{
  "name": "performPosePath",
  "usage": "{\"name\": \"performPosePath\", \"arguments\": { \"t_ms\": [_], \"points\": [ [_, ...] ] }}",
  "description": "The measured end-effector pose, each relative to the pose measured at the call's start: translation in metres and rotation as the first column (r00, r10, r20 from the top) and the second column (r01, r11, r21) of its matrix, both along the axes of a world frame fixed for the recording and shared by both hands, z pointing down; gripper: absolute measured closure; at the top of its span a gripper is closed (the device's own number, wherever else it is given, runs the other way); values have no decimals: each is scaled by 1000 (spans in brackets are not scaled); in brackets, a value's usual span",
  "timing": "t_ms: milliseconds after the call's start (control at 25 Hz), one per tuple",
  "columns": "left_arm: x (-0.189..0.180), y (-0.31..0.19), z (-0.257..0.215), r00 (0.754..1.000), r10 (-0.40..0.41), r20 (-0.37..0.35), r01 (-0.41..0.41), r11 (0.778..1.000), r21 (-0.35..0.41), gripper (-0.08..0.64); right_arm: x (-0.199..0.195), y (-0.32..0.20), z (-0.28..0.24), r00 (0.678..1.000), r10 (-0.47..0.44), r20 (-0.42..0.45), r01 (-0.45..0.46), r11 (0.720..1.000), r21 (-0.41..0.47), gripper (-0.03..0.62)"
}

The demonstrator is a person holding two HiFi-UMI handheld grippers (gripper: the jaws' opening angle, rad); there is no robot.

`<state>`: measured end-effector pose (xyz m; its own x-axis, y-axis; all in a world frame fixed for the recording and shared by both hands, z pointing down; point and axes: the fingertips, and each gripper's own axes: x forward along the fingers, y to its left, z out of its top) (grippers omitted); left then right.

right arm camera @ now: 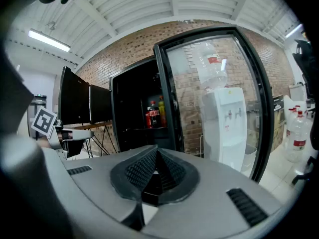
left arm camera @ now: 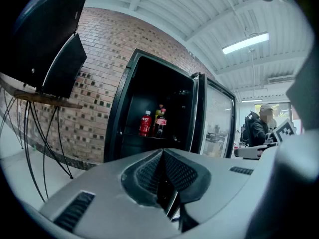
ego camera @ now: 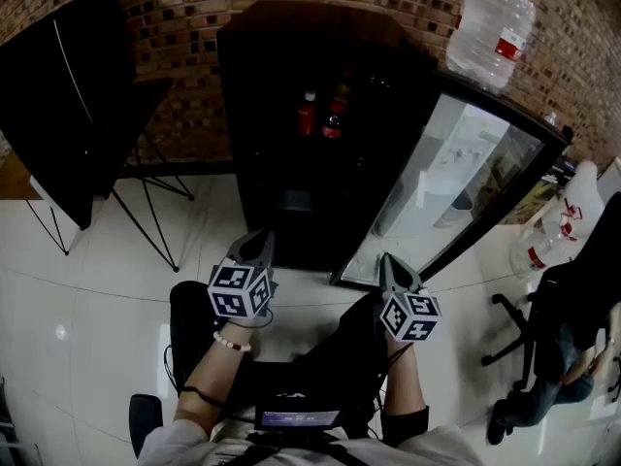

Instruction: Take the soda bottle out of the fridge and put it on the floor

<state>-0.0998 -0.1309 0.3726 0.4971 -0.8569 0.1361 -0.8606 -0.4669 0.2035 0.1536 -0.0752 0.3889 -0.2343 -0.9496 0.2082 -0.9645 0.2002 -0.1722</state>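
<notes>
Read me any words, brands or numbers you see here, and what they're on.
Nothing reads clearly.
Red bottle in the fridge: white label print, too blurred.
Water jug: red label, too small.
Marker cubes: patterns only, no words.

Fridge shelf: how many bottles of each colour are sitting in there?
Red bottle: 1
Dark bottle with a red label: 1
Yellowish bottle, behind the other two: 1
Total: 3
</notes>
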Motion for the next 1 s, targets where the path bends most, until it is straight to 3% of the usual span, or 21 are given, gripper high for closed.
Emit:
{"name": "performPosePath", "arguments": {
  "t_ms": [600,1000],
  "points": [
    [13,-21,-6,1000,13,21,-13,1000,14,560,-3,-1,2,1000,-19,6,19,1000,-8,586],
    [51,-83,-38,994,59,94,-66,995,72,558,2,-4,5,1000,-17,10,17,1000,-20,586]
  ]
}}
